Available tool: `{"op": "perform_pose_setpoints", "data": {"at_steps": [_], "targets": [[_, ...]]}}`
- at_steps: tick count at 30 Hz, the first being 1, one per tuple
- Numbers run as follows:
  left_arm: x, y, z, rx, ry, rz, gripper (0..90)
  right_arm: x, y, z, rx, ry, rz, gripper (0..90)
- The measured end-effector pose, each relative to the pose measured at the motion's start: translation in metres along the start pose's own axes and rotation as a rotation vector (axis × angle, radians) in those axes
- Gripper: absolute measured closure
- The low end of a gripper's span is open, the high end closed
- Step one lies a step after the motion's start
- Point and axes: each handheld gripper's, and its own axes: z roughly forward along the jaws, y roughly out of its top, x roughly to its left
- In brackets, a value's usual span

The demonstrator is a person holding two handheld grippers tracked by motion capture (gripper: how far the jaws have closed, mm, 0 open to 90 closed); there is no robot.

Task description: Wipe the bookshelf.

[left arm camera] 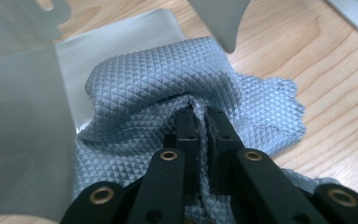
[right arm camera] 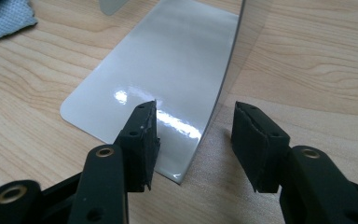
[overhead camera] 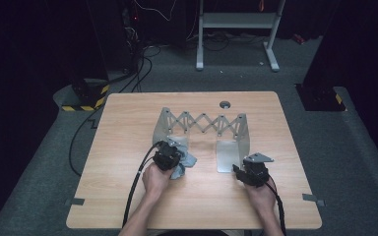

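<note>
A grey quilted cloth (left arm camera: 168, 79) lies crumpled on the wooden table, partly on the flat foot of the left end plate (left arm camera: 23, 116) of a metal scissor rack (overhead camera: 204, 123). My left gripper (left arm camera: 199, 114) is shut on a raised fold of this cloth (overhead camera: 187, 162), and in the high view the left gripper (overhead camera: 170, 156) sits at the rack's left end. My right gripper (right arm camera: 198, 135) is open, with its jaws on either side of the near edge of the right end plate (right arm camera: 158, 79). From above, the right gripper (overhead camera: 240, 171) sits just in front of that plate (overhead camera: 226, 155).
The rack's lattice spans the middle of the table. A round cable hole (overhead camera: 225, 104) sits near the far edge. A corner of the cloth (right arm camera: 4, 18) lies off to the left. Cables and a white desk frame (overhead camera: 236, 19) stand on the floor beyond.
</note>
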Motion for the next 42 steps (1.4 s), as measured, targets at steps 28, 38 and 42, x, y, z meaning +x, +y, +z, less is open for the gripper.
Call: {"op": "perform_pose_setpoints", "data": {"at_steps": [28, 38, 42], "targets": [[0.006, 0.014, 0.016, -0.055, 0.011, -0.065, 85.3, 0.000, 0.000, 0.000, -0.002, 0.002, -0.002, 51.2], [0.005, 0.025, 0.032, -0.051, 0.031, -0.068, 85.1, 0.000, 0.000, 0.000, -0.001, 0.002, -0.002, 51.2], [0.005, 0.022, 0.028, -0.029, 0.025, -0.046, 85.1, 0.000, 0.000, 0.000, -0.002, 0.002, -0.002, 51.2]]}}
